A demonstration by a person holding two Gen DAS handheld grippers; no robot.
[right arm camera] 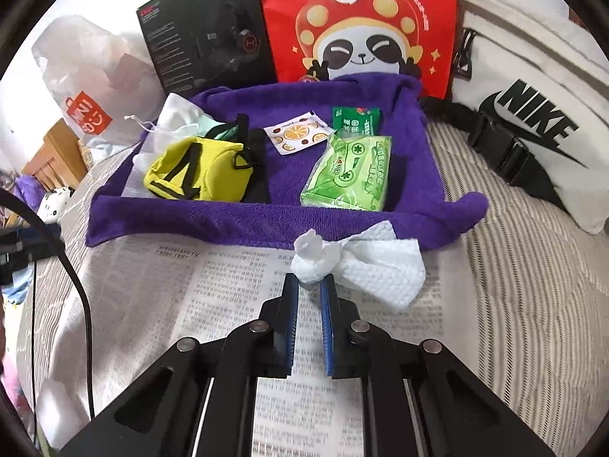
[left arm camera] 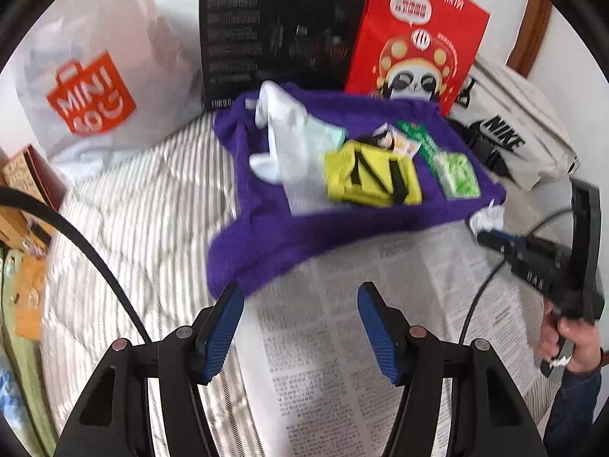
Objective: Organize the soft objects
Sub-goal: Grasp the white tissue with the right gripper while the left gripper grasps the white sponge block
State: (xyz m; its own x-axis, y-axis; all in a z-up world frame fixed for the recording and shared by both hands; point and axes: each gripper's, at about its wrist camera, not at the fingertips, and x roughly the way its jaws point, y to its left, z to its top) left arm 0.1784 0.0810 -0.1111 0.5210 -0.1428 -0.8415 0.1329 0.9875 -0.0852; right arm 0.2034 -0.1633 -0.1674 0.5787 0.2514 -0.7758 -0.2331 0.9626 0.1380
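Right gripper (right arm camera: 309,283) is pinched tight on a scrunched white wipe (right arm camera: 357,262), sitting over the newspaper (right arm camera: 213,285) just in front of the purple towel (right arm camera: 289,175). Yellow pouch (right arm camera: 198,169), green tissue pack (right arm camera: 348,173) and a white bag (right arm camera: 173,114) sit on the towel. Left gripper (left arm camera: 300,297) hangs over the newspaper, fingers wide apart, nothing in it.

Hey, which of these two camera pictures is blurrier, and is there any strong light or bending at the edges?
Left wrist view: motion-smeared, the purple towel and yellow pouch soft-edged, though the open left gripper stays sharp. Right wrist view: crisp, the white crumpled wipe in the right gripper textured, sunlight patches on the newspaper. Both: fisheye bending, dark corners.
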